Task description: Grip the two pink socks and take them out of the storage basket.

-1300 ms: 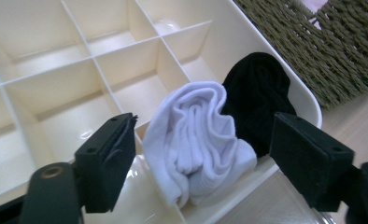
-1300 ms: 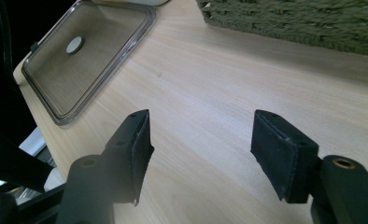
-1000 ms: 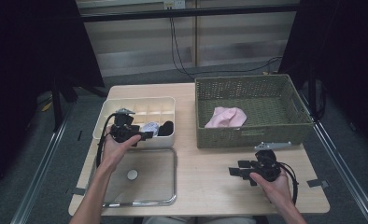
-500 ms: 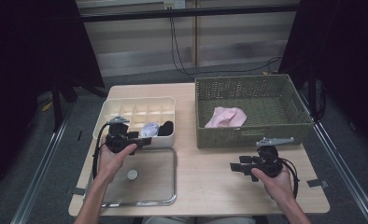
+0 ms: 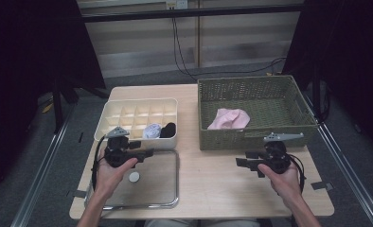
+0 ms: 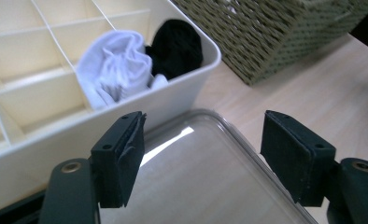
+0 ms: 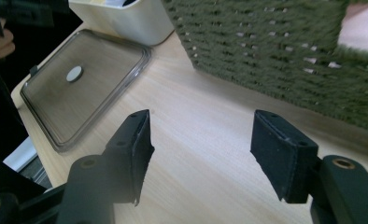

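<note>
At 9 o'clock on tabletop [image 5: 213,189], left gripper [image 5: 149,152] wide open, empty, jaws just narrowed slightly; white sock [image 6: 119,70] in divided box [image 5: 110,119] at 12. Right gripper [image 5: 241,160] open, empty.

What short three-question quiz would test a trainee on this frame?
1. True or false: the pink cloth lies in the basket.
2. Which rolled sock sits nearer the basket: A white, B black?
3. What lies flat in front of the divided box?

Key: 1 true. 2 B. 3 the clear lid. The left gripper and right gripper both hold nothing.
</note>
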`<state>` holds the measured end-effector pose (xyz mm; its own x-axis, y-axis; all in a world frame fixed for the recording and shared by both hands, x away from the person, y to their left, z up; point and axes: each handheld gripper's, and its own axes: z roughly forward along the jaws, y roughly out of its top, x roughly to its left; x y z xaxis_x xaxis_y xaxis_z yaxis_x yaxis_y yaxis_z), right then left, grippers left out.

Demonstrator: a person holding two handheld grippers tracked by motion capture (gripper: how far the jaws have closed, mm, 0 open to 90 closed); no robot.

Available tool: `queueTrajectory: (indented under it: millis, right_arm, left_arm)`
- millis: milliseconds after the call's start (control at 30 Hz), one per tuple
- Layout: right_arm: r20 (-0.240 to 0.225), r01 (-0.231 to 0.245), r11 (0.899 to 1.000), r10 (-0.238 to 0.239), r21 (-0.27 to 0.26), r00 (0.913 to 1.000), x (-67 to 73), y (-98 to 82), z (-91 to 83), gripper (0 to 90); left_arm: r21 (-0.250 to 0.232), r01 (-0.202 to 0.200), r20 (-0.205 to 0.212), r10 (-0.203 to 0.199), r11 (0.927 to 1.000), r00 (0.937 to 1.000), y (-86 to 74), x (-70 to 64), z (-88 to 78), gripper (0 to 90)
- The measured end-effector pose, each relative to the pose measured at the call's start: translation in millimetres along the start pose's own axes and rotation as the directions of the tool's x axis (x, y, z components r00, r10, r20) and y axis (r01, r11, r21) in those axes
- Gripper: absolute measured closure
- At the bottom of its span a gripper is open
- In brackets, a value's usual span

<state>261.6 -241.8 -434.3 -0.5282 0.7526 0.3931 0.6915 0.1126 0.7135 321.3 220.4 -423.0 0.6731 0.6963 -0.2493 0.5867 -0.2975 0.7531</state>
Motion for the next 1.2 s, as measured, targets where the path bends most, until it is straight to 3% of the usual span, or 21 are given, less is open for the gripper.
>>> queueTrajectory:
  millis: [233, 367, 433, 567, 767, 933, 1000, 1067, 1200]
  right_arm:
    - [-0.013, 0.003, 0.999, -0.003, -0.035, 0.9999, 0.9, 13.9, -6.8, 37.1]
    - [-0.011, 0.022, 0.999, -0.022, -0.043, 0.9997, 3.2, 24.9, -10.3, 36.2]
    - [-0.014, 0.026, 0.998, -0.027, -0.053, 0.9995, 3.3, 29.5, -12.2, 36.6]
    - [-0.018, 0.041, 0.998, -0.042, -0.054, 0.9989, 3.7, 40.0, -15.8, 39.3]
    - [-0.011, 0.057, 0.997, -0.058, -0.054, 0.9983, 2.0, 63.8, -20.3, 41.0]
    - [-0.001, 0.069, 0.997, -0.069, -0.046, 0.9976, -6.1, 82.3, -18.7, 43.6]
    - [0.006, 0.066, 0.997, -0.066, -0.031, 0.9978, -12.6, 90.3, -15.1, 44.5]
    - [0.014, 0.055, 0.998, -0.054, -0.036, 0.9984, -18.9, 97.8, -13.1, 45.1]
    - [0.042, 0.053, 0.998, -0.052, -0.02, 0.9977, -29.9, 111.0, -4.7, 46.7]
  left_arm:
    - [0.004, -0.016, -0.007, 0.016, 0.9999, 0.9998, -20.9, -14.4, -2.4, 32.4]
    - [0.0, 0.017, -0.016, -0.017, 0.9999, 0.9997, -35.1, -14.4, -5.0, 32.2]
    - [0.008, 0.041, 0.002, -0.041, 0.9991, 0.9992, -41.2, -13.3, -6.3, 31.5]
    - [0.029, 0.029, 0.005, -0.029, 0.9992, 0.9996, -52.0, -18.3, -6.4, 31.3]
    - [0.045, 0.002, 0.025, -0.003, 0.999, 0.9997, -54.9, -27.4, -2.0, 30.6]
    - [0.036, -0.004, 0.042, 0.003, 0.9993, 0.9991, -55.0, -34.5, -1.9, 29.9]
    - [0.035, 0.005, 0.071, -0.008, 0.9994, 0.9975, -55.6, -35.6, -2.9, 30.0]
    - [0.037, -0.016, 0.047, 0.015, 0.9992, 0.9988, -56.9, -39.3, -5.2, 30.0]
    - [0.025, -0.022, 0.051, 0.02, 0.9995, 0.9985, -59.1, -43.9, -8.9, 30.0]
